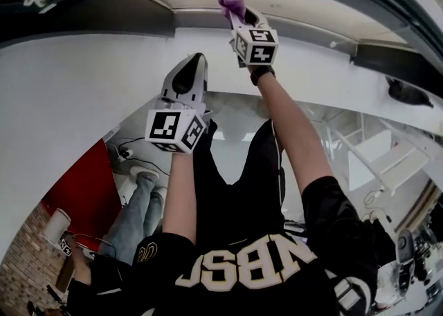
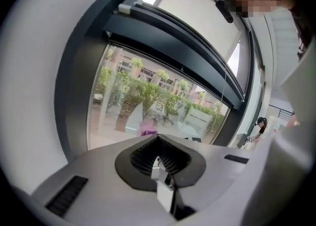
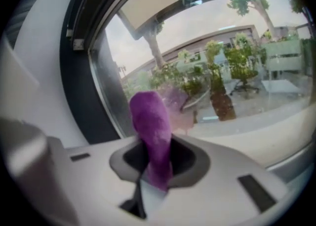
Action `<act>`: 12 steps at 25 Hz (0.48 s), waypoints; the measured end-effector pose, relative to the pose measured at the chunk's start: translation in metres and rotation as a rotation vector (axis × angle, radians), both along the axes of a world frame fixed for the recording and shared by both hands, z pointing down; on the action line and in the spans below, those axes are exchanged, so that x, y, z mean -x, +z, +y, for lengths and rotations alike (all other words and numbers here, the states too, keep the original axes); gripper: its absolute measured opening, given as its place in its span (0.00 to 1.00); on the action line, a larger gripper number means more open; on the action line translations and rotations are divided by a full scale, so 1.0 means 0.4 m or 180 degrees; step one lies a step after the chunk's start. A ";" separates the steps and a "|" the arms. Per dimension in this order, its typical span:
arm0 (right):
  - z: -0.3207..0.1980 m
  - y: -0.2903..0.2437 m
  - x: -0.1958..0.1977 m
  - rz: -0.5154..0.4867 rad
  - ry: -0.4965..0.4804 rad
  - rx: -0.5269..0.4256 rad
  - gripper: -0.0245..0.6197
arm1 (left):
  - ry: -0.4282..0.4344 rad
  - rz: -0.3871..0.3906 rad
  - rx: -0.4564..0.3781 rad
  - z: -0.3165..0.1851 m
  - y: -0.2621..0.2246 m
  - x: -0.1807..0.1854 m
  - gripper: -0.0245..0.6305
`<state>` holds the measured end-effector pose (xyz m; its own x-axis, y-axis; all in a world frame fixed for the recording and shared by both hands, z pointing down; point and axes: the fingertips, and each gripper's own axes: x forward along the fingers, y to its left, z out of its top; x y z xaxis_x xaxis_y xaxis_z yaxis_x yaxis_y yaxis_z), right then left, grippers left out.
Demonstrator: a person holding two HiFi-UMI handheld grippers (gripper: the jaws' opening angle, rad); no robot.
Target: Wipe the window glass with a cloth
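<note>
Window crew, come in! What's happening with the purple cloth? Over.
Right hand-held gripper shut on purple cloth, up at window glass. Left hand-held gripper shut, empty. Nothing blocking the glass.

purple cloth (image 3: 150,131), dark grey window frame (image 2: 74,96)

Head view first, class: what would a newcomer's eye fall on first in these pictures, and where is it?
The purple cloth stands out, clamped in the right gripper and raised close to the window glass, which shows its faint reflection. Next come the black-and-white marker cubes on both grippers in the head view; the left gripper has its jaws together, empty.
</note>
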<state>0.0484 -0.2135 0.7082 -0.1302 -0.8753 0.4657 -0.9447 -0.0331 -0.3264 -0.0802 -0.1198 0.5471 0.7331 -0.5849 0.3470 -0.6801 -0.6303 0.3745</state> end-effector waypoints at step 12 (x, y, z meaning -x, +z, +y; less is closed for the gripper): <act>0.423 0.061 -0.796 0.0273 0.1073 0.0327 0.18 | 0.0606 0.0214 0.0239 0.292 0.087 -0.555 0.07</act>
